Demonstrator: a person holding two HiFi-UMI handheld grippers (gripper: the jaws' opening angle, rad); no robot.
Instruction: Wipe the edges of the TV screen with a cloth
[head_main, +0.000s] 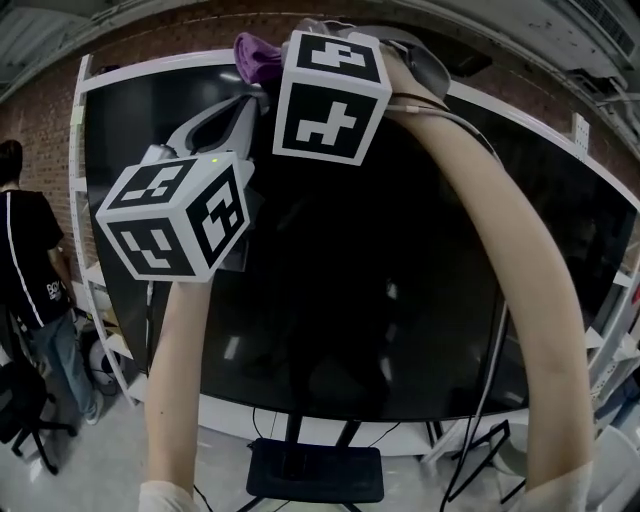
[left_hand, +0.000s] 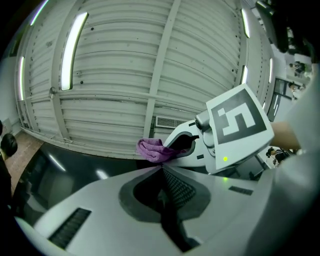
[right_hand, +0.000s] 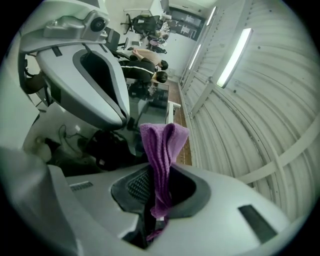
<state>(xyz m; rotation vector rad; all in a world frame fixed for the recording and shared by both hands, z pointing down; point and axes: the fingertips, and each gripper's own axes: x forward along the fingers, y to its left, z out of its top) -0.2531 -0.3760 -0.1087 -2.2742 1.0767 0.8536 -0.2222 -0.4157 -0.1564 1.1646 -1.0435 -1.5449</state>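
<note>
Your right gripper (right_hand: 159, 172) clamps the purple cloth (right_hand: 163, 142); left gripper (left_hand: 163, 170) jaws meet, empty. Press the fold flat along the TV (head_main: 400, 300) top edge, gliding steadily.

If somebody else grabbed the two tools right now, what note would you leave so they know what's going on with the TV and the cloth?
Right tool: shut on the purple cloth, which sticks out past the jaws.
Left tool: shut with nothing in it, held up beside the right one.
Where things are: the cloth is up at the top edge of the TV screen, toward its left end.
Done: the pictures do not show how much edge has been wiped.
Left: probably run the cloth along the top edge, then the sides and the bottom.
</note>
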